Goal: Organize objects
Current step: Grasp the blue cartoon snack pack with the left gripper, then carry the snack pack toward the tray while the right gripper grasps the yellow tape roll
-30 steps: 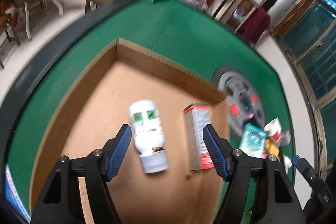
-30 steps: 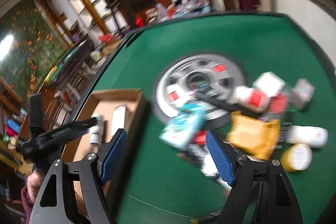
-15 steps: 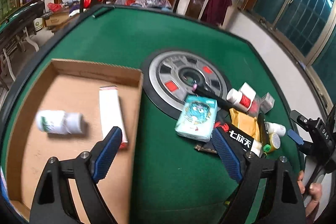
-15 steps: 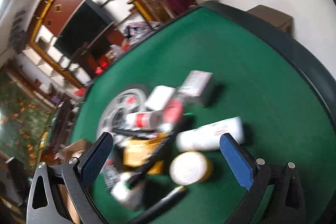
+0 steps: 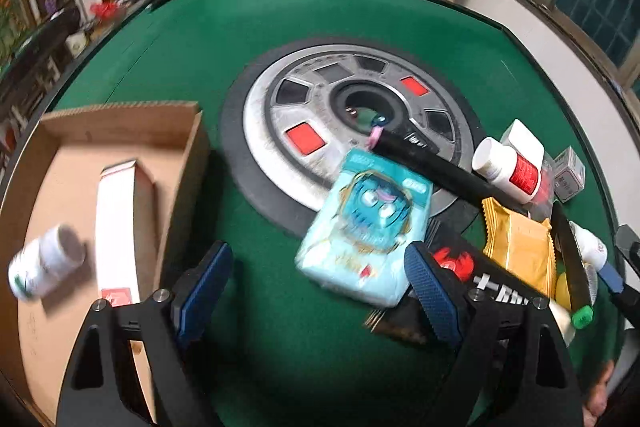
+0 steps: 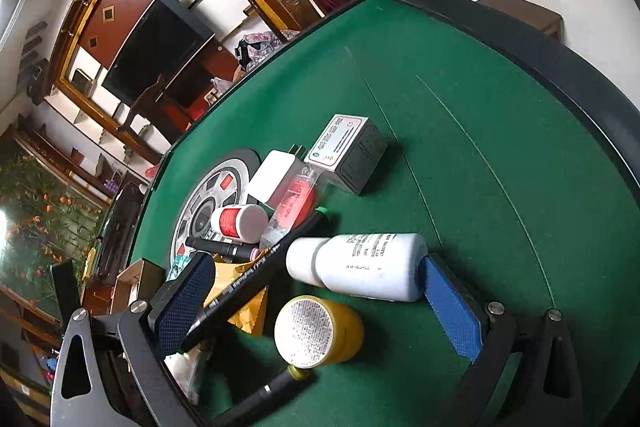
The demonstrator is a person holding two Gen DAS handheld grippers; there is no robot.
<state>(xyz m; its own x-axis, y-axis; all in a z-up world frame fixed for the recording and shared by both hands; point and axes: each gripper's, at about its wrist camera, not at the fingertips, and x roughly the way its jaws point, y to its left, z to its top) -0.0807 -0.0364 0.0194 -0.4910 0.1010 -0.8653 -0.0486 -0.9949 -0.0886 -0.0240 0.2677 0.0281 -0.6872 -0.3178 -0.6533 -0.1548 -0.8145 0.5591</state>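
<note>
My left gripper (image 5: 316, 291) is open and empty above the green felt, between the cardboard box (image 5: 168, 163) and a light blue tissue pack (image 5: 366, 223). In the box lie a white bottle (image 5: 44, 267) and a white-and-red carton (image 5: 118, 223). My right gripper (image 6: 316, 303) is open, low over the pile. A white bottle (image 6: 356, 267) lying on its side and a yellow jar (image 6: 316, 331) sit between its fingers. A black pen (image 6: 248, 287) crosses its left finger (image 6: 182, 307).
A grey wheel-like disc (image 5: 348, 115) lies mid-table. The pile also holds a red-labelled white bottle (image 5: 506, 167), an orange packet (image 5: 516, 247), a black packet (image 5: 480, 275), a black tube (image 5: 436, 167) and a grey box (image 6: 348, 151). The table's dark rim (image 6: 540, 67) runs at right.
My left gripper has swung right from over the box toward the pile. My right gripper has dropped lower and closer, so the white bottle and yellow jar now sit between its fingers.
</note>
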